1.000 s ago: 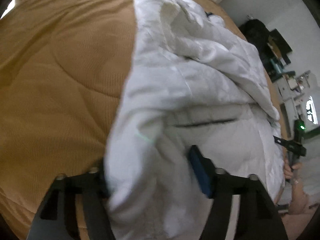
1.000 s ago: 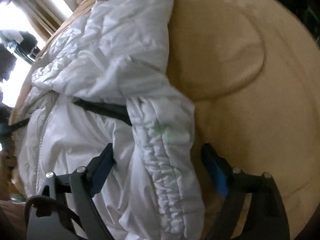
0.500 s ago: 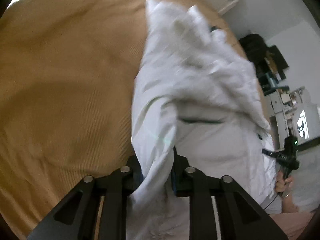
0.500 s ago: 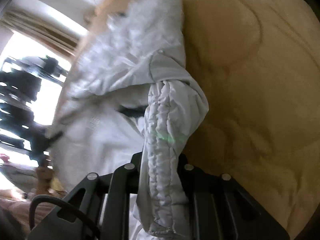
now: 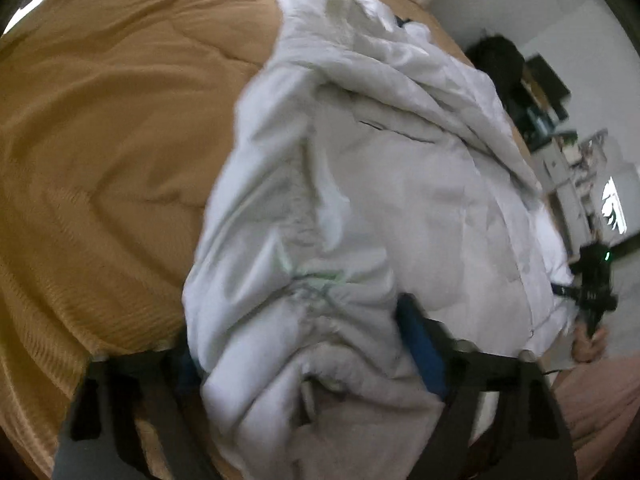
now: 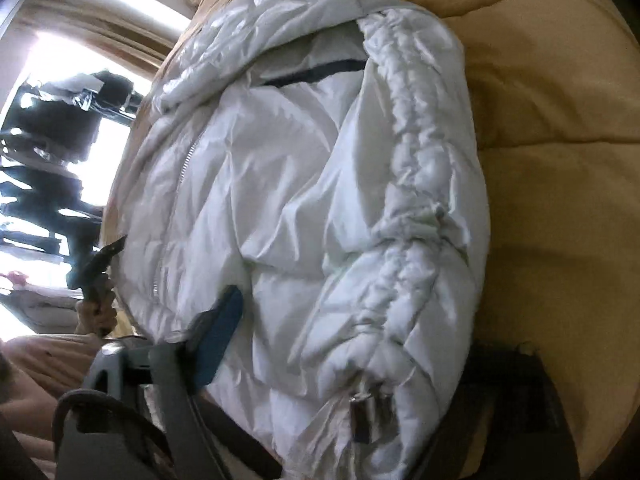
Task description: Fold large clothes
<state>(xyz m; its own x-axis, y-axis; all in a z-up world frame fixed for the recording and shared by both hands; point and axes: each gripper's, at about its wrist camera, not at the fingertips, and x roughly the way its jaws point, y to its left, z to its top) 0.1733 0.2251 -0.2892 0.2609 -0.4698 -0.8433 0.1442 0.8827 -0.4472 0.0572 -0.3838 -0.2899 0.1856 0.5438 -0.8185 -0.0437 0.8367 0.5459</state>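
The white puffer jacket (image 6: 304, 208) lies crumpled on the tan bed (image 5: 100, 140); it looks light, soft and slippery, best pinched at the gathered hem. Left claw (image 5: 304, 356) and right claw (image 6: 360, 344) straddle that hem, spread wide, gripping nothing.

The white puffer jacket (image 5: 400, 208) lies front-up across the tan quilt, crumpled and shiny. In my left wrist view it runs from 12 o'clock down to 6 o'clock, filling the middle and the right half. One sleeve is bunched in folds at 6 o'clock, lying over the body panel. A thin dark strip crosses the chest toward 1 o'clock.

In my right wrist view the jacket (image 6: 288, 184) spreads from 12 o'clock to 6 o'clock. Its zipper runs down the left part toward 8 o'clock. The other sleeve, with a gathered seam, lies folded along the edge from 1 o'clock to 5 o'clock.
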